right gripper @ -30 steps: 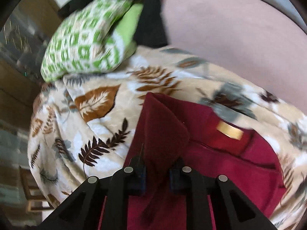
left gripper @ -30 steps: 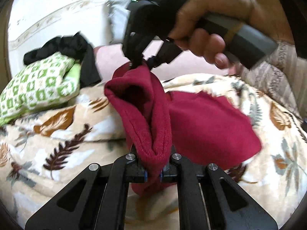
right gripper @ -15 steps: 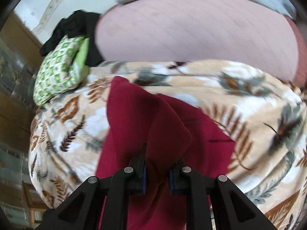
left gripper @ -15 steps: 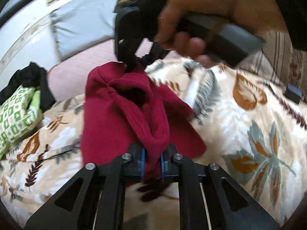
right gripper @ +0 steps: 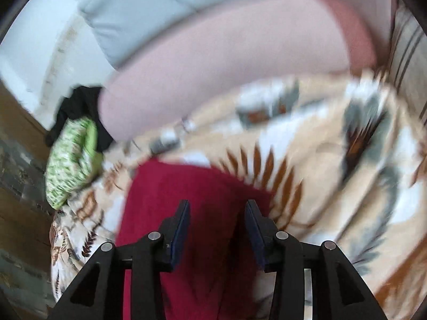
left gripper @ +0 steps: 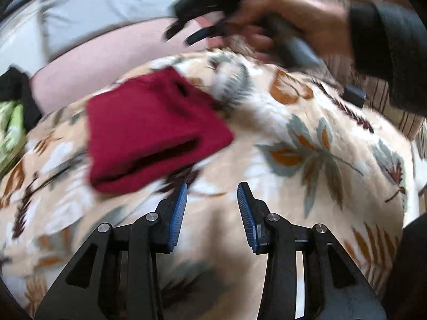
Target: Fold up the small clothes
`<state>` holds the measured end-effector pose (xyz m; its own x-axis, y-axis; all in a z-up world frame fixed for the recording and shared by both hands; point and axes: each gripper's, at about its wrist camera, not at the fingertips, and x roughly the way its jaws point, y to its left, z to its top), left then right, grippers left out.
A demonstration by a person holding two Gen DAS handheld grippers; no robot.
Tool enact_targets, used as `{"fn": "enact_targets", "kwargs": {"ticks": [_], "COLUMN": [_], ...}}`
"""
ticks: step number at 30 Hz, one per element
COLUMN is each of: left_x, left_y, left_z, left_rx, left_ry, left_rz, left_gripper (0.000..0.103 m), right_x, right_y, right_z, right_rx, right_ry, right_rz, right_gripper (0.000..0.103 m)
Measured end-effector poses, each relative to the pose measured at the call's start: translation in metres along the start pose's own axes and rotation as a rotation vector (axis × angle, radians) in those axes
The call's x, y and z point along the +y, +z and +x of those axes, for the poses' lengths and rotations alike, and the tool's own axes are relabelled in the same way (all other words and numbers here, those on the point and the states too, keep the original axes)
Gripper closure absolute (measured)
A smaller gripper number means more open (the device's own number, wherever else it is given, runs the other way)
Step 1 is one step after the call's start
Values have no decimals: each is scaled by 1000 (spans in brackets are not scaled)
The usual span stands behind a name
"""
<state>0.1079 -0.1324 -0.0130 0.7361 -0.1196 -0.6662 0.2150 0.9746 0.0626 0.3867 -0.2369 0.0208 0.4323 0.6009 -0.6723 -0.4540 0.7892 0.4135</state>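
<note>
The red cloth [left gripper: 149, 130] is seen lying folded on the leaf blanket [left gripper: 307, 138], just ahead of the left gripper [left gripper: 212, 213] and a little to its left side. The jaws of the left gripper are spread wide and nothing is held between them. The jaws of the right gripper [right gripper: 217, 226] are spread wide too, and the red cloth is seen under and between them, but it is not pinched. In the left view the hand [left gripper: 288, 24] with the right gripper is seen far ahead, above the blanket.

The fold looks puffy, with a dark gap along its near edge. It could pop back open, because nothing is pressed on it and the blanket under it is soft and bumpy. The top layer could also be dragged out of place if a jaw is brushed across it. Both views are blurred, so small creases cannot be told
</note>
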Motion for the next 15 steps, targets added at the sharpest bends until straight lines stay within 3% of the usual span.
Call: {"fn": "enact_targets", "kwargs": {"ticks": [3, 6, 8, 10, 13, 14, 15], "left_x": [33, 64, 84, 88, 82, 79, 78], "left_y": [-1, 8, 18, 26, 31, 31, 31], "left_z": [-27, -26, -10, 11, 41, 49, 60], "left_rx": [-81, -101, -86, -54, 1, 21, 56], "left_ry": [75, 116, 129, 111, 22, 8, 25], "left_rz": [-59, -137, -185, -200, -233, -246, -254], "left_gripper": [64, 65, 65, 65, 65, 65, 65], "right_x": [38, 86, 111, 118, 95, 82, 65], "right_y": [-12, -39, -59, -72, -92, -99, -102], "right_z": [-39, -41, -29, -15, 16, 29, 37], "right_rx": [-79, -24, 20, 61, 163, 200, 216], "right_ry": [123, 207, 189, 171, 75, 5, -14], "right_rz": [-207, -438, -580, -636, -640, -635, -615], "right_gripper": [62, 62, 62, 62, 67, 70, 71]}}
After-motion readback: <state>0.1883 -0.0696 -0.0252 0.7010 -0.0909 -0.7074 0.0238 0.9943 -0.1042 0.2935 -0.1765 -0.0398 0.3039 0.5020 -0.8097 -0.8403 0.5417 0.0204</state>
